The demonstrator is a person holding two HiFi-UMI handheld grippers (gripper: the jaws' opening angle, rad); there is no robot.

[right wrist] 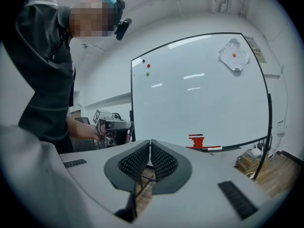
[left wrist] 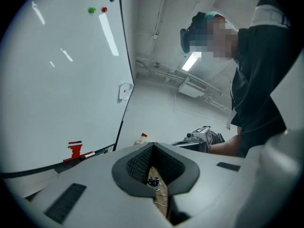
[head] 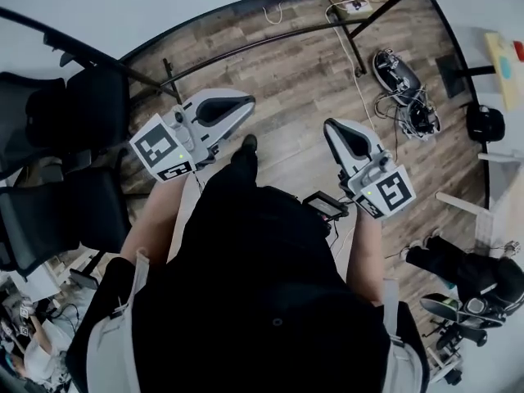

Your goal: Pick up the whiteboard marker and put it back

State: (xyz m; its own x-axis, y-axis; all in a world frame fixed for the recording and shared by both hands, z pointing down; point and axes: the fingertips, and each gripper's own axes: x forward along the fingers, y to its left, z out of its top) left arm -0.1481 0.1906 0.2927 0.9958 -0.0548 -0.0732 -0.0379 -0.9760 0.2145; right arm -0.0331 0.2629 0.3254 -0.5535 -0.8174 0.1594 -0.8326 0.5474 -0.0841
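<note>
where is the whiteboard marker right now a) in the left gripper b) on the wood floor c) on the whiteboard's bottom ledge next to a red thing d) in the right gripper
C: the whiteboard marker lies on the bottom ledge of the whiteboard beside a red object, and both the left gripper and the right gripper are shut on nothing.

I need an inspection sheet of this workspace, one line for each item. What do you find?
Surface: whiteboard upright, mostly blank.
Job's things: whiteboard marker lies along the board's lower edge, beside a red block.
Clutter: small magnets and a white sheet on the board.
Grippers: left gripper and right gripper both shut, empty, away from the board.
Cables: white cable across the wooden floor.
Surroundings: black chairs at the head view's left.
</note>
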